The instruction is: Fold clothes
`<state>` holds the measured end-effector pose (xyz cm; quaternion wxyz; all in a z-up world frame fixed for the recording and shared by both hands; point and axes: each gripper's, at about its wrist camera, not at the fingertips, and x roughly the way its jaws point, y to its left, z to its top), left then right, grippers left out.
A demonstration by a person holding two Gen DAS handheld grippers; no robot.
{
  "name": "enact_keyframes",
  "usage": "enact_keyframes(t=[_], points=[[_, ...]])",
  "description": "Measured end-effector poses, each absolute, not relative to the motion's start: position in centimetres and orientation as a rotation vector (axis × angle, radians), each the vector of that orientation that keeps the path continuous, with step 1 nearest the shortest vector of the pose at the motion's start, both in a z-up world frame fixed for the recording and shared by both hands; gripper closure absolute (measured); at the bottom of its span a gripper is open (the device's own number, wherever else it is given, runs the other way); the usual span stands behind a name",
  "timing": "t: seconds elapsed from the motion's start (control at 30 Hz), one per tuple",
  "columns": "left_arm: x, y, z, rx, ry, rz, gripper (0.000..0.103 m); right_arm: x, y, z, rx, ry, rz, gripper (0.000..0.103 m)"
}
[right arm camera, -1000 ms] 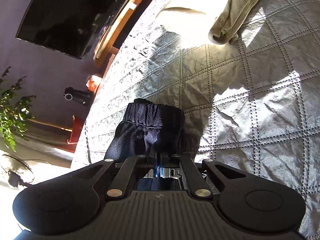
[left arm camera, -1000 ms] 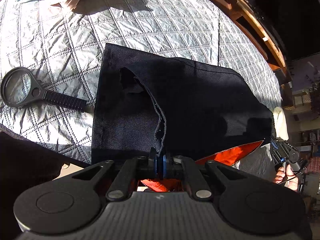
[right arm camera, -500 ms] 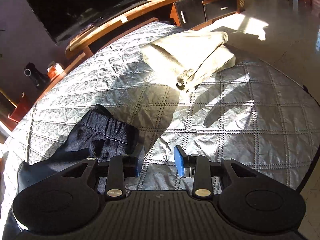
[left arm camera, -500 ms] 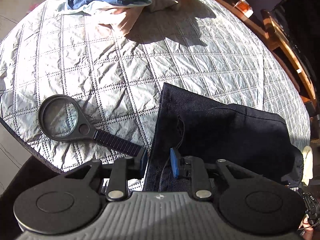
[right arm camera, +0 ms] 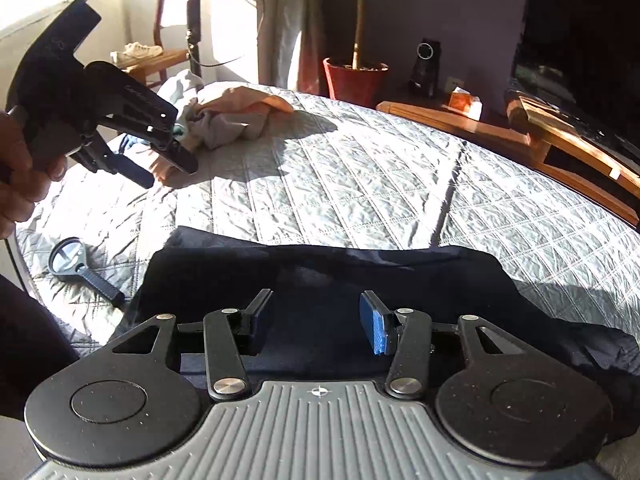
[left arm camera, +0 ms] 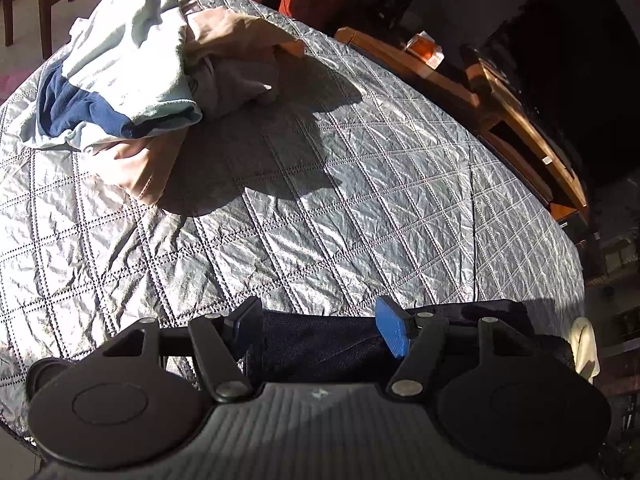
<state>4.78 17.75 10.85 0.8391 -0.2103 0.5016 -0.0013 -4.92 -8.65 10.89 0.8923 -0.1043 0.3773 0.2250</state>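
Looking thru my right wrist cam, far left: a person's hand [right arm camera: 18,184] holds my left gripper [right arm camera: 170,170] up over the quilted grey cover [right arm camera: 360,184], its black fingers pointing toward the heap of unfolded clothes [right arm camera: 224,116] at the back left. Its jaws are apart and opening, nothing between them; the left cam shows the same, w/ blue pads [left arm camera: 392,332] wide apart above the dark fabric's edge, not touching it. Below that, near the cover's left edge, a magnifying glass [right arm camera: 70,260] lies flat, its handle tip just beside the dark garment. Centre: the dark navy garment [right arm camera: 320,268], the task item, lies spread across the near part of the cover, running left to right, right end rumpled. My right gripper [right arm camera: 316,320] sits over its middle, jaws apart and opening, pads clear of the cloth, gripping nothing. Back centre: a red plant pot [right arm camera: 354,82]. Right: a wooden TV bench [right arm camera: 560,140] w/ a dark screen [right arm camera: 580,40] above it. In the left cam, far right, a cream cloth [left arm camera: 584,348] shows just past the garment's end.
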Motion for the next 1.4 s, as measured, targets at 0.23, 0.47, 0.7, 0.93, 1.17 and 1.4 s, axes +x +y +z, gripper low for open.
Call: enact_keyframes(t=[0.23, 0.47, 0.7, 0.93, 1.17, 1.4], points=[[5.9, 21.9, 9.9, -0.659, 1.034, 0.035, 0.046, -4.4, 4.6, 8.0, -0.500, 0.787, 0.677, 0.045], [5.7, 22.3, 10.7, -0.658, 0.989, 0.019, 0.046, -2.6, 5.9, 4.4, -0.667, 0.830, 0.602, 0.080], [5.7, 23.1, 10.9, -0.696, 0.972, 0.024, 0.046, 0.4, -0.3, 6.9, -0.035, 0.943, 0.588, 0.100], [5.7, 23.7, 10.8, -0.715, 0.965, 0.054, 0.046, 2.6, -2.4, 4.8, 0.330, 1.116, 0.590, 0.083], [5.9, 23.6, 10.7, -0.717, 0.968, 0.057, 0.046, 0.3, -0.5, 5.4, 0.129, 1.031, 0.605, 0.070], [6.1, 23.8, 10.4, -0.733, 0.969, 0.084, 0.046, 4.5, 1.4, 5.4, 0.046, 0.938, 0.549, 0.072]])
